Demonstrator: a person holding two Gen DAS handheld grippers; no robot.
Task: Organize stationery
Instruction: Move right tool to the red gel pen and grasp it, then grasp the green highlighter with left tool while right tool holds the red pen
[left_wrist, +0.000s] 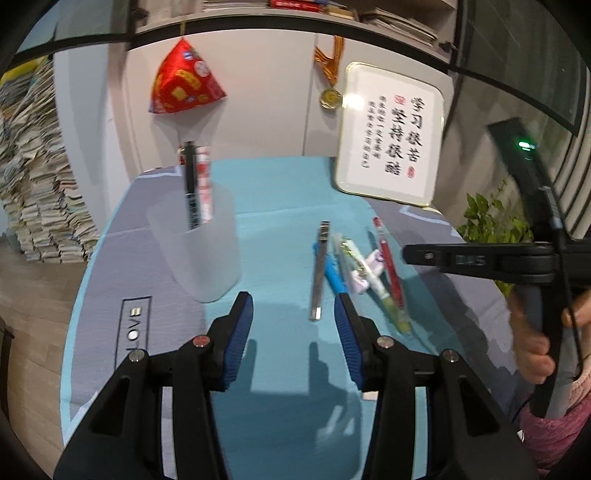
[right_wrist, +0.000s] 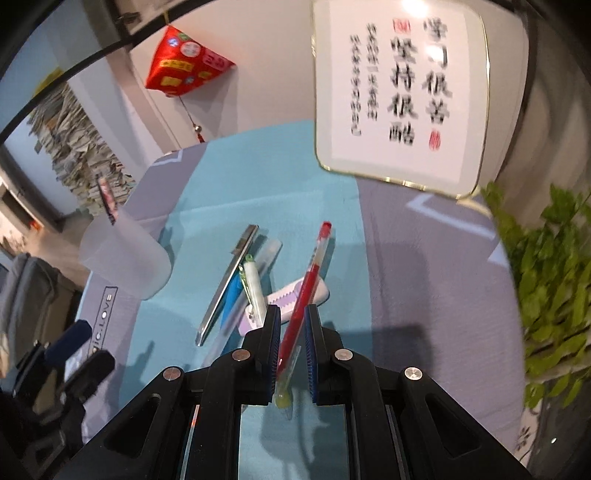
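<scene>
**Two claws over a table of loose pens**

A table (left_wrist: 280, 177) covered in a turquoise and grey mat holds a loose cluster of stationery. The left claw (left_wrist: 293, 310) hovers low over the mat with its blue-padded fingers spread wide apart and nothing between them. Ahead and to its left stands a frosted translucent pen cup (left_wrist: 201, 243), upright, with a black pen (left_wrist: 191, 184) and a red-and-white patterned pen (left_wrist: 204, 184) standing inside.

To the right of the cup, well apart from it, lies the cluster: a slim metal utility knife (left_wrist: 319, 273), a blue pen (left_wrist: 334, 278) just beside it, a white and green pen (left_wrist: 373, 280), a small purple and white correction tape (right_wrist: 295, 295), and a red pen (right_wrist: 304, 291).

The right claw (right_wrist: 291, 321) sits over this cluster with its fingers drawn close on either side of the red pen. Whether the pads actually press the pen cannot be told. The red pen lies across the correction tape.

A framed calligraphy plaque (left_wrist: 391, 147) leans against the wall behind the table, and a green plant (right_wrist: 546, 258) stands at the right.
</scene>
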